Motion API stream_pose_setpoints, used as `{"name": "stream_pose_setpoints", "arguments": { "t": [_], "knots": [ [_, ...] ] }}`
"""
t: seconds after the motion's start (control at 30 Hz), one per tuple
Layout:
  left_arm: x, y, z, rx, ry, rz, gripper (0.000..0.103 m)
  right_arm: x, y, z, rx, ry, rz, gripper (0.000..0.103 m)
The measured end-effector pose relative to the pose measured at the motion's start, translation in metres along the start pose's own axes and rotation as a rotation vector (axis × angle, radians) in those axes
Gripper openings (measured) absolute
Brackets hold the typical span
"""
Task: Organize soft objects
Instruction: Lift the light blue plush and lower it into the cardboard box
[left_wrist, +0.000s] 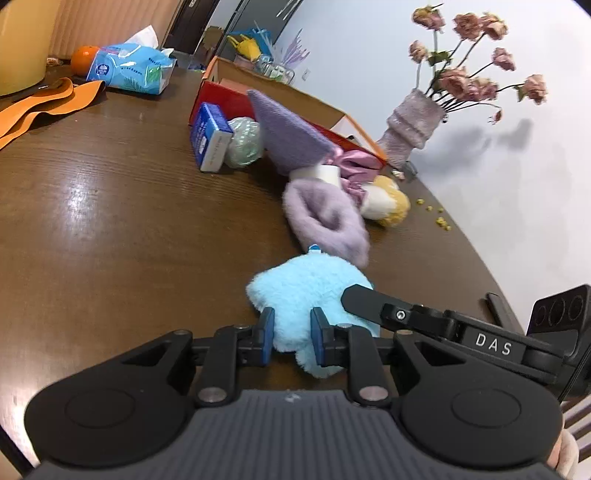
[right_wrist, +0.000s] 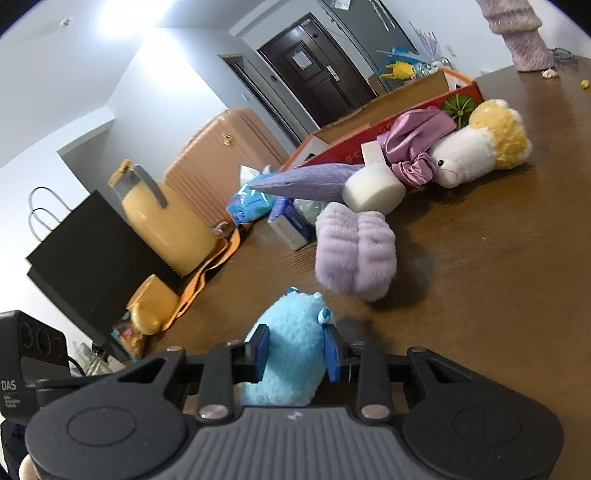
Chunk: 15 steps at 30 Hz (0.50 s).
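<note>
both tongs on blue plush

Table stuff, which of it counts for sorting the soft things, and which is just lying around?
Belongs to the job:
blue plush, gripped by left gripper and right gripper
lilac fluffy piece
white and yellow plush
pink scrunchie
red box

Lying about:
tissue pack
orange
flower vase

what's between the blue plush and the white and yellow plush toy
The fluffy lilac headband lies on the table between the blue plush and the white and yellow plush toy, clearest in the right wrist view.
</note>
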<state>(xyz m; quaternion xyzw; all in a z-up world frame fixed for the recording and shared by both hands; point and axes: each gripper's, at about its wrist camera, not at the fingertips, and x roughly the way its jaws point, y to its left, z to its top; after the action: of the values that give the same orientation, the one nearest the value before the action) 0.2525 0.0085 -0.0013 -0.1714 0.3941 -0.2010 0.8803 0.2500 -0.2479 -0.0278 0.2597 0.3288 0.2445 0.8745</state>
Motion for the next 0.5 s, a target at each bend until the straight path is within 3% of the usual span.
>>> {"name": "stream_pose_setpoints", "arguments": {
  "t": [0.27,0.5],
  "knots": [
    [-0.036,-0.042,-0.009,0.076,-0.088,-0.041,0.021,-0.061,0.011,-0.010,-0.021,-0.105,0.043,0.030],
    [-0.029,-0.071,0.028,0.129,-0.146,-0.078,0.021,-0.084,0.003,0.034,-0.017,-0.186,0.089,0.027]
  ]
}}
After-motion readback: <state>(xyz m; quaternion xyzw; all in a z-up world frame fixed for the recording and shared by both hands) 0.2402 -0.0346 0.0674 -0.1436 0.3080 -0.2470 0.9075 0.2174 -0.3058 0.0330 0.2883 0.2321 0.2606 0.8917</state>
